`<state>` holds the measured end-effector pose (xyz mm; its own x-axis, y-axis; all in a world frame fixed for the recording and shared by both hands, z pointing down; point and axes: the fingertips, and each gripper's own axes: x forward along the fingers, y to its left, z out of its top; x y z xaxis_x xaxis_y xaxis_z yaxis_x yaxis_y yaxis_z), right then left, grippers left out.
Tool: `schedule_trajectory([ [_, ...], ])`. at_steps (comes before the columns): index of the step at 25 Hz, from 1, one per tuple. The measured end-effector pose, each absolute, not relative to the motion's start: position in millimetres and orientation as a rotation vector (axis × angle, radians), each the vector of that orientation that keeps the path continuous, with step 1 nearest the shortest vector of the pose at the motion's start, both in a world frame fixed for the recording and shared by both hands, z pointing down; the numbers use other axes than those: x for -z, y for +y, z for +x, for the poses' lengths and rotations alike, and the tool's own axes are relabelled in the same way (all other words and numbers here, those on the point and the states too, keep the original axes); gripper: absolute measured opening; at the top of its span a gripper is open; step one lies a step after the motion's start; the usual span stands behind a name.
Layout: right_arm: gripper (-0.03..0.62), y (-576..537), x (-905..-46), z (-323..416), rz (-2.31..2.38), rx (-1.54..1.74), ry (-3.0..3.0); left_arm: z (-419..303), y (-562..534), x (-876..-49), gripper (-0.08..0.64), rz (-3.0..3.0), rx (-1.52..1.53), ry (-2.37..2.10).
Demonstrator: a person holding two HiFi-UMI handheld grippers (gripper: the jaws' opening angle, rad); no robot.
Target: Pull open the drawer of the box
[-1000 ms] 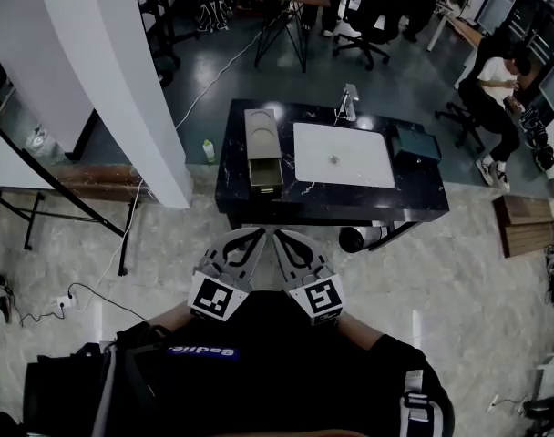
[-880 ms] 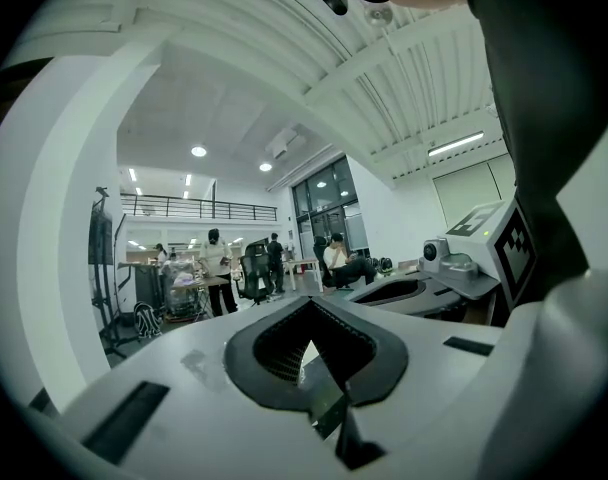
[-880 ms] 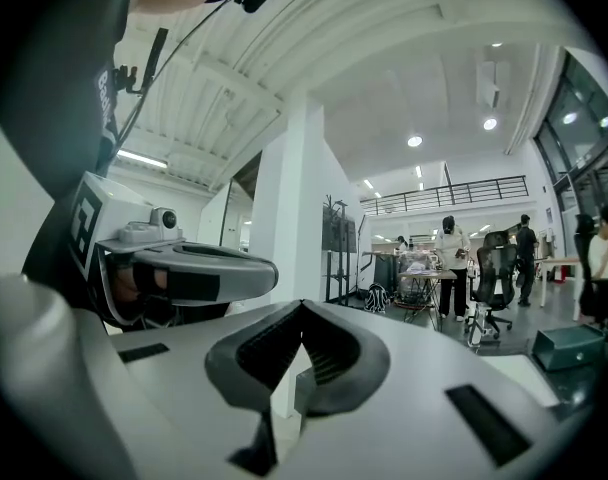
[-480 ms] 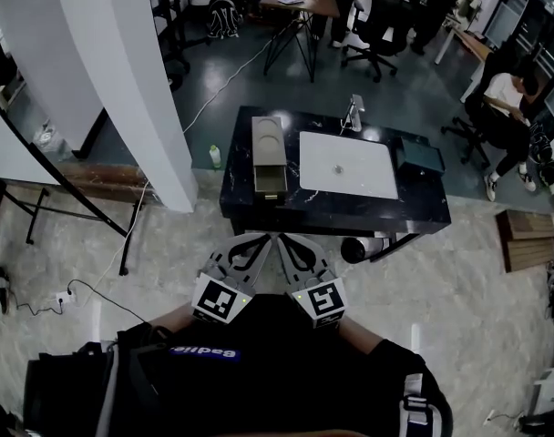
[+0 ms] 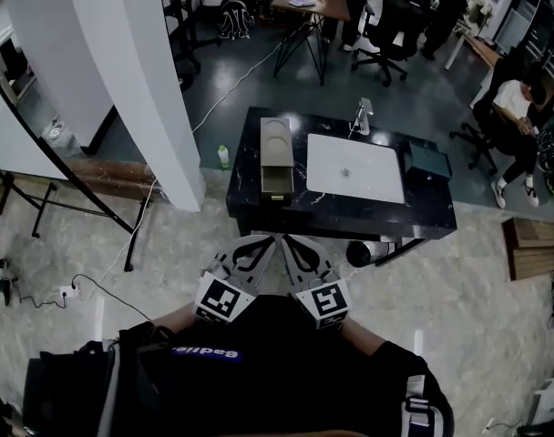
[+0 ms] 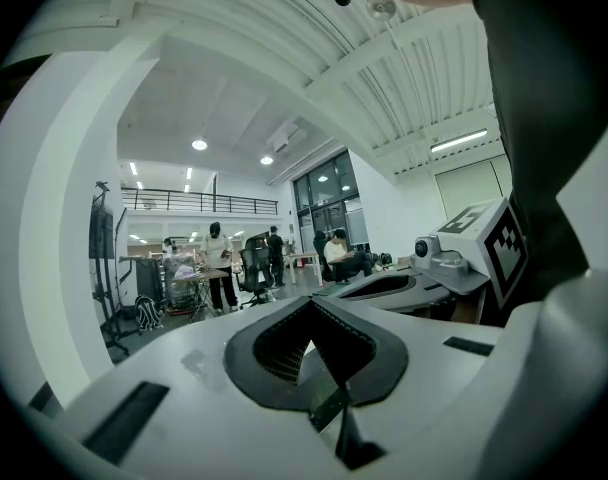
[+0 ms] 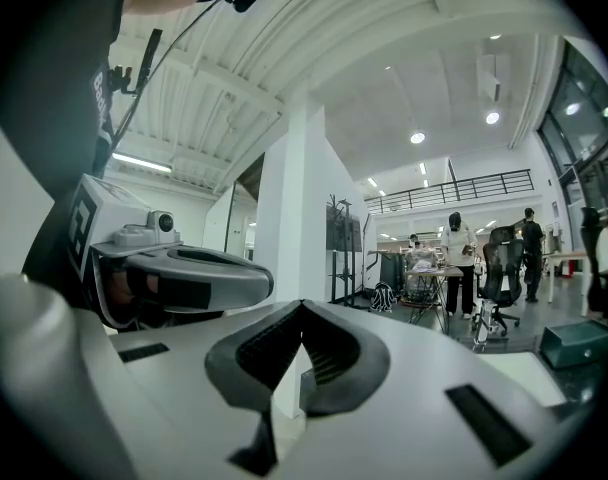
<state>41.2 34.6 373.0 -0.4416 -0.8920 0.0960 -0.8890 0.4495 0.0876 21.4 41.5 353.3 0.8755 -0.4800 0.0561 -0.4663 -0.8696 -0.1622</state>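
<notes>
The tan box (image 5: 276,140) lies on the left part of a black table (image 5: 350,212), well ahead of me. Its drawer (image 5: 277,184) sticks out toward the table's near edge, and I cannot make out anything inside it. My left gripper (image 5: 266,240) and right gripper (image 5: 288,240) are held close to my chest, far from the box, tips side by side. In the left gripper view the left gripper (image 6: 310,318) has its jaws together on nothing. In the right gripper view the right gripper (image 7: 302,316) is shut the same way.
A white mat (image 5: 354,167), a dark teal case (image 5: 427,163) and a small stand (image 5: 360,114) share the table. A white pillar (image 5: 122,80) rises at the left, with a bottle (image 5: 222,156) on the floor. A seated person (image 5: 518,107), chairs and a wooden pallet (image 5: 530,244) are to the right.
The head view has shifted a little, so the table sits slightly lower and further right. Both grippers stay shut at my chest. The drawer stands out as before.
</notes>
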Motion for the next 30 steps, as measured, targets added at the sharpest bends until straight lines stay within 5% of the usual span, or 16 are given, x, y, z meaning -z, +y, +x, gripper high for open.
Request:
schedule_trajectory([
  [30,0.0,45,-379,69,1.653,-0.048,-2.566,50,54,-362,0.002,-2.924,0.248,0.641],
])
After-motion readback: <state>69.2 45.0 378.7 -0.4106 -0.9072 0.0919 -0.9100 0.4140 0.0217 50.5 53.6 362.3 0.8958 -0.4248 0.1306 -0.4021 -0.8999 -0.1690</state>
